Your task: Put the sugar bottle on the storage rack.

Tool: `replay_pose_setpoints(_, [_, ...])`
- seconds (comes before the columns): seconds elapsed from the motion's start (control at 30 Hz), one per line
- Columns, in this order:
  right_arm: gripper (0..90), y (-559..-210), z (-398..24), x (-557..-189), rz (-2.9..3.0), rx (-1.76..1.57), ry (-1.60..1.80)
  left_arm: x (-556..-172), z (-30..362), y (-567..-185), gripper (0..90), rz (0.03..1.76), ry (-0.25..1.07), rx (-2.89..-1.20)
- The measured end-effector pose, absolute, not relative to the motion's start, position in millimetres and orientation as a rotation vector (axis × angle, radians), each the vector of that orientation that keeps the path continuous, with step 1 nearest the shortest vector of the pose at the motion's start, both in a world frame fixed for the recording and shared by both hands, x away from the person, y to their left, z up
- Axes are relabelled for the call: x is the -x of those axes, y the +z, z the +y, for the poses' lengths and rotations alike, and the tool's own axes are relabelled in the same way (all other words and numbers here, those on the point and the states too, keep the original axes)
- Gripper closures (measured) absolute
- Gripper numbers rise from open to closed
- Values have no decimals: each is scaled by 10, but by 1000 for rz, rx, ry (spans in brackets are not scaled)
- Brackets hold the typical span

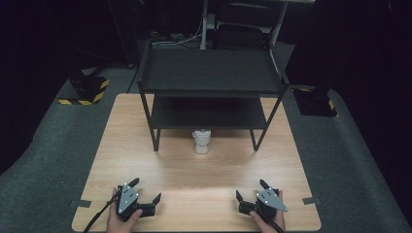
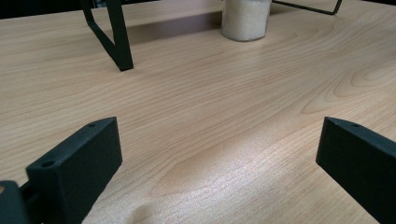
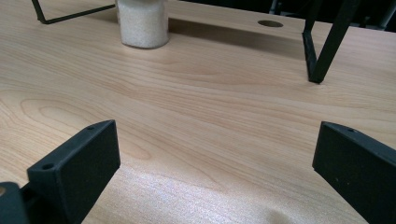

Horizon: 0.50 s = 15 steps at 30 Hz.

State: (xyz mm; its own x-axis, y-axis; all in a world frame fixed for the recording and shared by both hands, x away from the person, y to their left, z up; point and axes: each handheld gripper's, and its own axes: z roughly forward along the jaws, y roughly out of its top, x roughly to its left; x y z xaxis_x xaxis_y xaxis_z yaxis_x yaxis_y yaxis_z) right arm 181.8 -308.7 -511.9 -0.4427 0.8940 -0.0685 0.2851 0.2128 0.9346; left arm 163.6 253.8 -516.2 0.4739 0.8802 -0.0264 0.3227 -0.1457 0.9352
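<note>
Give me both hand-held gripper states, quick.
Left hand-held gripper: open, holding nothing.
Right hand-held gripper: open, holding nothing.

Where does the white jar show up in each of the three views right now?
High view: jar at centre, under the front edge of the black shelf rack.
Left gripper view: jar at the top edge, right of centre.
Right gripper view: jar at the top edge, left of centre.
Shared landmark: the rack's black legs.

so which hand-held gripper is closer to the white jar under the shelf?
Roughly equal, can't call it. The jar stands mid-table at the shelf's front edge. The left hand-held gripper sits near-left of it, the right hand-held gripper near-right, both open at the table's near edge.
</note>
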Motion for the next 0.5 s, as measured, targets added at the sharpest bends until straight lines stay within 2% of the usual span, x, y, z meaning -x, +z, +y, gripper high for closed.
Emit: replay_pose_setpoints(0.5, [5,-5111,-3050,-1806,1856,-1082,1207,-1693,2551,-5143,5,1042,663,-1713])
